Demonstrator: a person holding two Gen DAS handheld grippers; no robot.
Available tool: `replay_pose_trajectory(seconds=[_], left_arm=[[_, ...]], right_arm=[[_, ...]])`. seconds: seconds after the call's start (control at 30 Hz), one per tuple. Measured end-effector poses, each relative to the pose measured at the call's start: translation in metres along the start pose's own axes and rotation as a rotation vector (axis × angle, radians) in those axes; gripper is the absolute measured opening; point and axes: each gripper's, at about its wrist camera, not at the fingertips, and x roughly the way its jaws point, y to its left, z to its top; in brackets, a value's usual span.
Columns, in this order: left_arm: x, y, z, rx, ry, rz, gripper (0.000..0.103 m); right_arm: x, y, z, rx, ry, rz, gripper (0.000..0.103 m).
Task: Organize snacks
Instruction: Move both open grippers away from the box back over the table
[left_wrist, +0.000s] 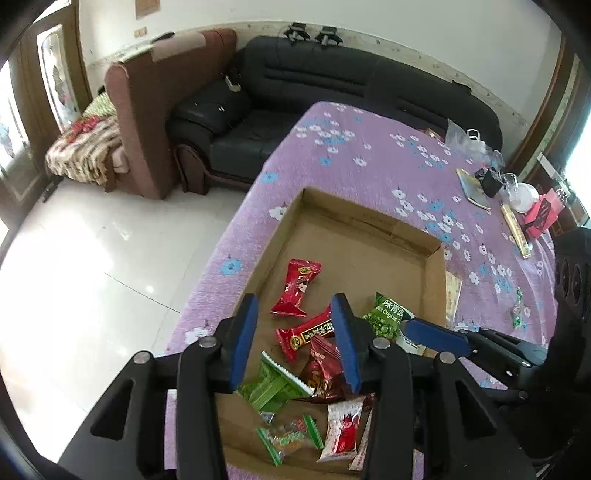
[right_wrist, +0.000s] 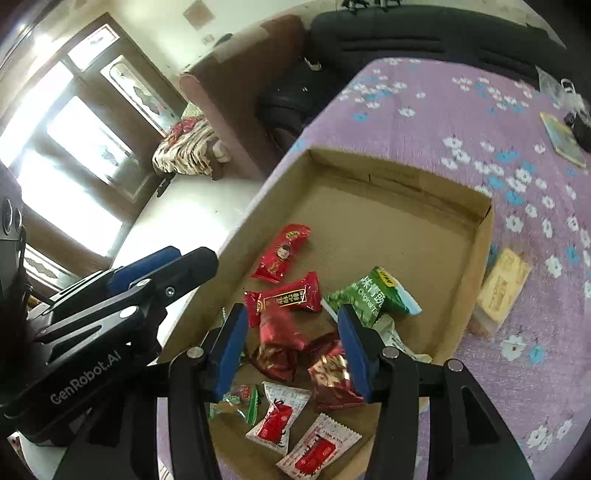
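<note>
A shallow cardboard box (left_wrist: 434, 275) (right_wrist: 480, 254) lies on the purple flowered tablecloth. Several snack packets lie in its near half: red candy packets (left_wrist: 295, 286) (right_wrist: 282, 253), a green pea packet (left_wrist: 386, 317) (right_wrist: 369, 291), dark red nut packets (right_wrist: 332, 373), white-and-red packets (left_wrist: 343, 428) (right_wrist: 317, 446) and small green packets (left_wrist: 271, 384). My left gripper (left_wrist: 295, 343) is open and empty above the packets. My right gripper (right_wrist: 291, 350) is open and empty above the dark red packets. The right gripper's fingers (left_wrist: 436, 336) also show in the left wrist view.
A beige packet (right_wrist: 502, 288) (left_wrist: 452, 295) lies on the cloth just right of the box. A booklet (left_wrist: 472, 188), a glass, a white dish and a red box (left_wrist: 541, 216) stand at the table's far right. A black sofa (left_wrist: 332, 85) and a brown chair lie beyond the table.
</note>
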Motion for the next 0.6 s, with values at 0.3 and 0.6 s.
replay_pose_trajectory(seconds=[0.3, 0.6], left_arm=[[-0.035, -0.04, -0.013, 0.11, -0.084, 0.175, 0.063], [-0.058, -0.092, -0.022, 0.195, -0.112, 0.18, 0.069]], right_arm=[[-0.037, -0.024, -0.026, 0.041, -0.038, -0.029, 0.05], [-0.074, -0.076, -0.066, 0.179, -0.061, -0.063, 0.05]])
